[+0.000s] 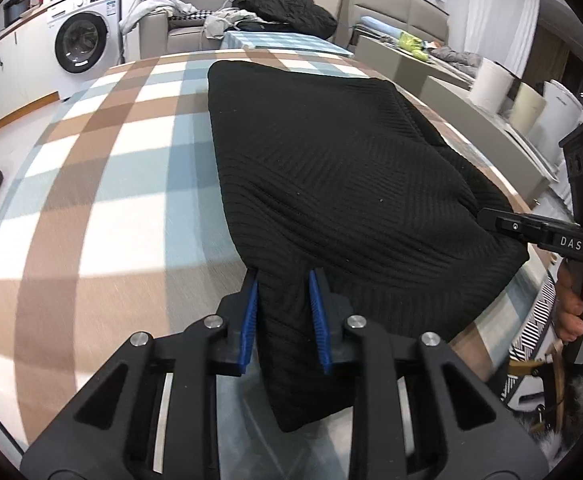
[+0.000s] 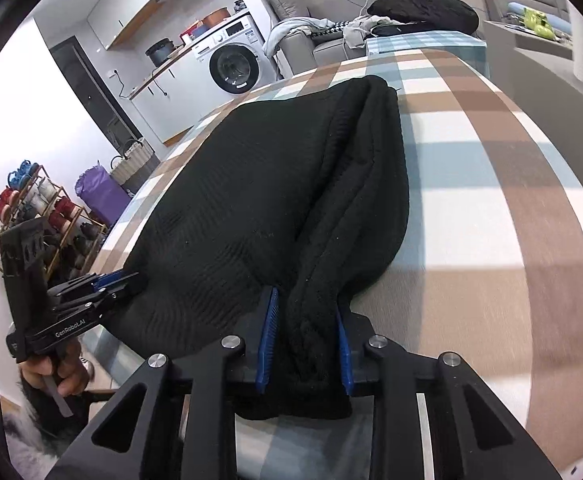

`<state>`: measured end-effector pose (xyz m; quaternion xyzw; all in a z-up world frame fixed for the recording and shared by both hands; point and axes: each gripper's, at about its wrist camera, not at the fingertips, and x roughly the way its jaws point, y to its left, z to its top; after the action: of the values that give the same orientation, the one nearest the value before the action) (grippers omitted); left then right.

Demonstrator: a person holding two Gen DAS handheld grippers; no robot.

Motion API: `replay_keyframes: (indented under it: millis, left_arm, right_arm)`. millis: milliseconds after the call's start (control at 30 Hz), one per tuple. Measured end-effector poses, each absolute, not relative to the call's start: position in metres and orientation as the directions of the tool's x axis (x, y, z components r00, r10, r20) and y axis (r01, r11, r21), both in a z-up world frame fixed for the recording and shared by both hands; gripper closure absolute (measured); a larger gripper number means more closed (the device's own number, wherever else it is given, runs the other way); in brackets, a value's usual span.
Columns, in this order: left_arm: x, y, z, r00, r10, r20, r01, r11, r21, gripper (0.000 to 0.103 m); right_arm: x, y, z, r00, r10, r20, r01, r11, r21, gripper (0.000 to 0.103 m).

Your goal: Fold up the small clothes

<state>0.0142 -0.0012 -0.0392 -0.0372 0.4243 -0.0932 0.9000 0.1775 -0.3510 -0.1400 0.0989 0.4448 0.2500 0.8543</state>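
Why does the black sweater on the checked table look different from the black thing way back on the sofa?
The black sweater lies spread on the checked table; the black bundle sits heaped on the sofa. The sweater shows neat ribbed lines; the bundle looks crumpled. The sweater's near edge is pinched by the left tongs and right tongs; nothing holds the bundle. Both are black.

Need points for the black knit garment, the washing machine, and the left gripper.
black knit garment (image 1: pixel 331 168), left wrist view, middle of its ribbed top.
washing machine (image 1: pixel 81 42), left wrist view, round door.
left gripper (image 1: pixel 283 280), left wrist view, between its blue fingertips, shut on the garment's edge.
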Motion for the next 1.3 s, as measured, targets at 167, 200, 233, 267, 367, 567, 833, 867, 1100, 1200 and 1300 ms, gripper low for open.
replay_keyframes:
  millis: [167, 200, 233, 267, 367, 567, 833, 867, 1100, 1200, 1300]
  left_arm:
    - [0.056, 0.013, -0.034, 0.633, -0.129, -0.763, 0.089, 0.992, -0.094, 0.081]
    - [0.064, 0.016, -0.035, 0.632, -0.123, -0.765, 0.081, 0.992, -0.093, 0.081]
    - [0.071, 0.019, -0.035, 0.629, -0.117, -0.769, 0.073, 0.993, -0.092, 0.081]
    - [0.080, 0.024, -0.036, 0.628, -0.118, -0.769, 0.063, 0.993, -0.101, 0.081]
    - [0.093, 0.030, -0.036, 0.629, -0.117, -0.769, 0.048, 0.993, -0.112, 0.081]
    - [0.096, 0.029, -0.038, 0.641, -0.099, -0.761, 0.045, 0.995, -0.091, 0.081]
    - [0.095, 0.029, -0.040, 0.653, -0.093, -0.752, 0.047, 0.996, -0.082, 0.081]
    - [0.096, 0.029, -0.040, 0.653, -0.092, -0.751, 0.047, 0.996, -0.081, 0.081]
    - [0.100, 0.032, -0.041, 0.656, -0.088, -0.750, 0.038, 0.996, -0.083, 0.082]
    - [0.098, 0.036, -0.038, 0.660, -0.097, -0.745, 0.030, 0.994, -0.104, 0.082]
    - [0.087, 0.041, -0.028, 0.690, -0.068, -0.720, 0.001, 0.996, -0.093, 0.079]
  right_arm:
    - [0.219, -0.331, -0.138, 0.477, 0.498, -0.724, -0.329, 0.865, 0.378, 0.077]
    - [0.230, -0.325, -0.138, 0.479, 0.491, -0.728, -0.327, 0.869, 0.371, 0.077]
    - [0.237, -0.320, -0.137, 0.481, 0.484, -0.731, -0.327, 0.873, 0.362, 0.077]
    - [0.246, -0.315, -0.137, 0.482, 0.476, -0.736, -0.328, 0.877, 0.352, 0.077]
    - [0.260, -0.308, -0.136, 0.485, 0.459, -0.744, -0.315, 0.886, 0.341, 0.077]
    - [0.262, -0.305, -0.135, 0.504, 0.437, -0.745, -0.320, 0.896, 0.309, 0.075]
    - [0.262, -0.305, -0.135, 0.520, 0.421, -0.743, -0.327, 0.902, 0.282, 0.071]
    - [0.262, -0.304, -0.135, 0.524, 0.418, -0.743, -0.327, 0.903, 0.278, 0.072]
    - [0.271, -0.299, -0.138, 0.520, 0.424, -0.742, -0.311, 0.903, 0.298, 0.072]
    - [0.273, -0.297, -0.136, 0.523, 0.415, -0.745, -0.316, 0.906, 0.284, 0.071]
    - [0.266, -0.303, -0.130, 0.539, 0.417, -0.732, -0.321, 0.905, 0.279, 0.058]
